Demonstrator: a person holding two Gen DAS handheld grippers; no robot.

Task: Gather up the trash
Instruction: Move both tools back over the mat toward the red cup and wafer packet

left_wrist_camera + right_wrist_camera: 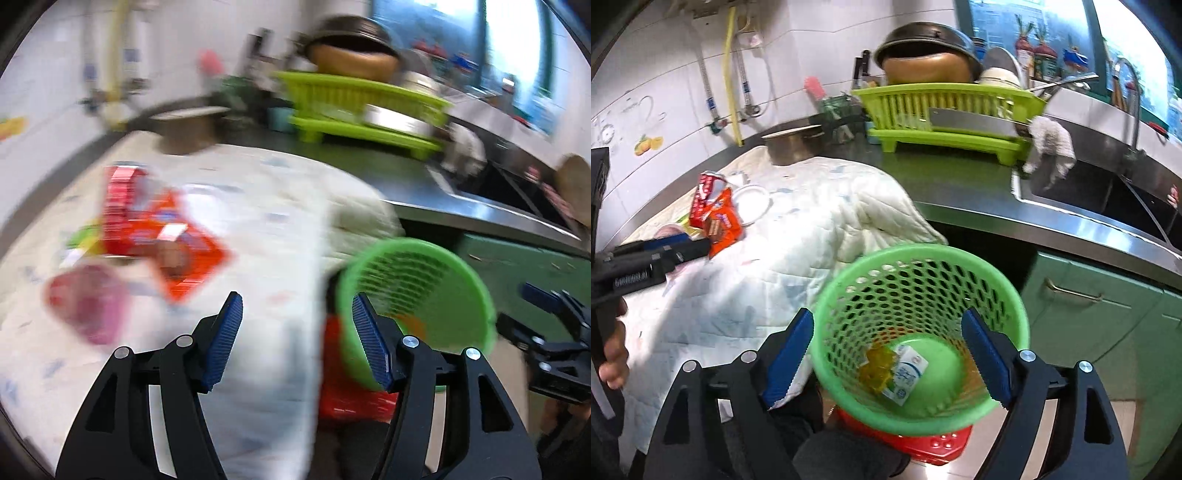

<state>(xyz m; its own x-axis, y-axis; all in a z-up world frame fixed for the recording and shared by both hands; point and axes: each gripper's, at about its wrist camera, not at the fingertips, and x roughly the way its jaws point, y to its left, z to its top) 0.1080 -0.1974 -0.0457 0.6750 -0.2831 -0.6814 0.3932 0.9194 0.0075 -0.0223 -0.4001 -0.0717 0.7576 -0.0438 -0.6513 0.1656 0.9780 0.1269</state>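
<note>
A green mesh waste basket (919, 332) stands on a red stool (923, 439) beside the counter. It holds a white milk carton (905, 373) and a yellow wrapper (877, 365). It also shows in the left wrist view (417, 295). My right gripper (890, 358) is open and empty, its jaws either side of the basket rim. Red and orange snack wrappers (716, 218) and a clear round lid (751, 206) lie on a white quilted cloth (798, 236). My left gripper (295, 339) is open and empty above the cloth's edge, right of the blurred wrappers (162, 236) and a pink item (88, 302).
A lime dish rack (945, 110) with a wok, bowls and a cleaver stands at the back of the green counter. A steel pot (794, 144) sits behind the cloth. A sink (1108, 195) with a white rag is at right. Green cabinet doors (1108, 306) are below.
</note>
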